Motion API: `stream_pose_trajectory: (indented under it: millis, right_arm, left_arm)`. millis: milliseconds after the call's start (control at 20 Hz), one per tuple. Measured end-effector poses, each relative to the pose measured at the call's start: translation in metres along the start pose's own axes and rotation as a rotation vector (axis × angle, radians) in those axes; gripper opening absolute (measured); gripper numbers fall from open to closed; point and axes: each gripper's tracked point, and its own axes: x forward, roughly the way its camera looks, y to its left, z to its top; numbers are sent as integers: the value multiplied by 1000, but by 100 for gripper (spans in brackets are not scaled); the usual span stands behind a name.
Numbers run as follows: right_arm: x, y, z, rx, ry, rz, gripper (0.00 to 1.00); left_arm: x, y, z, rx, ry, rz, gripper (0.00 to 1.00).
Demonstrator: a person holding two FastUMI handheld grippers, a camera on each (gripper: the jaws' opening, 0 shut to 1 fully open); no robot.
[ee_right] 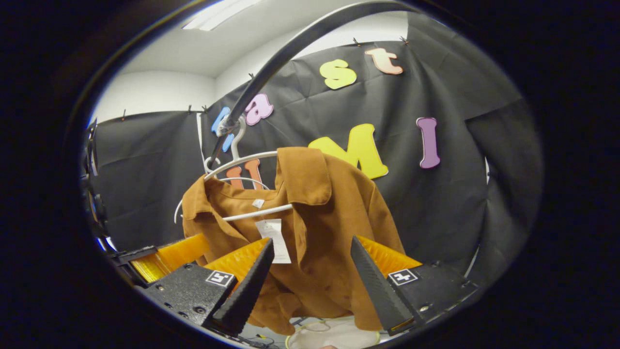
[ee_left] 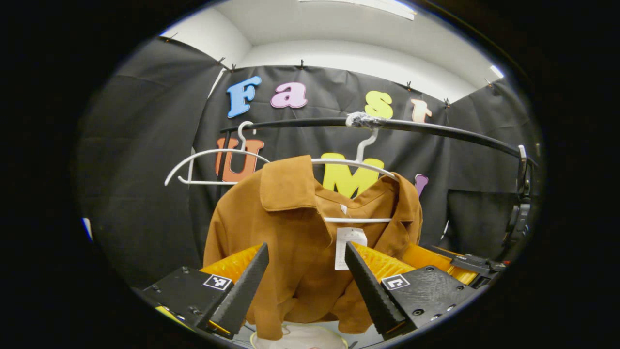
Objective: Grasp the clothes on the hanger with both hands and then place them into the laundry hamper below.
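Note:
A brown collared jacket [ee_left: 295, 228] hangs on a white hanger [ee_left: 361, 165] from a black rail [ee_left: 436, 128], with a white tag [ee_left: 351, 235] at its neck. My left gripper [ee_left: 306, 247] is open just in front of the jacket's chest, and fabric shows between its fingers. The right gripper's body [ee_left: 465, 264] shows at the lower right. In the right gripper view the same jacket [ee_right: 319, 218] hangs on its hanger [ee_right: 242, 162]. My right gripper [ee_right: 312, 242] is open in front of it. The hamper's pale rim [ee_right: 334, 334] shows below the hem.
An empty white hanger [ee_left: 213, 155] hangs farther left on the rail, behind the jacket's shoulder. Black cloth walls close the booth behind and on both sides. The left gripper's body [ee_right: 145, 261] shows at the lower left of the right gripper view.

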Motion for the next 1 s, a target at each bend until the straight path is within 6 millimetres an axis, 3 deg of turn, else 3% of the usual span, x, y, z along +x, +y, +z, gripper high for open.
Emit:
stream_pose_trajectory:
  millis: [150, 250, 300, 600, 1000]
  right_arm:
    - [19, -1, 0, 50, 5, 15, 100]
    - [31, 0, 0, 74, 10, 31, 100]
    - [36, 2, 0, 82, 12, 42, 98]
    - [67, -1, -3, 146, 44, 32, 100]
    - [96, -6, 6, 169, 31, -33, 99]
  left_arm:
    - [19, 4, -6, -52, 40, 4, 100]
    - [30, 3, -4, -82, 53, -2, 91]
    - [35, 5, -3, -88, 57, 8, 100]
    - [68, 21, -11, -105, 94, 111, 98]
    - [89, 31, -9, -69, 92, 182, 100]
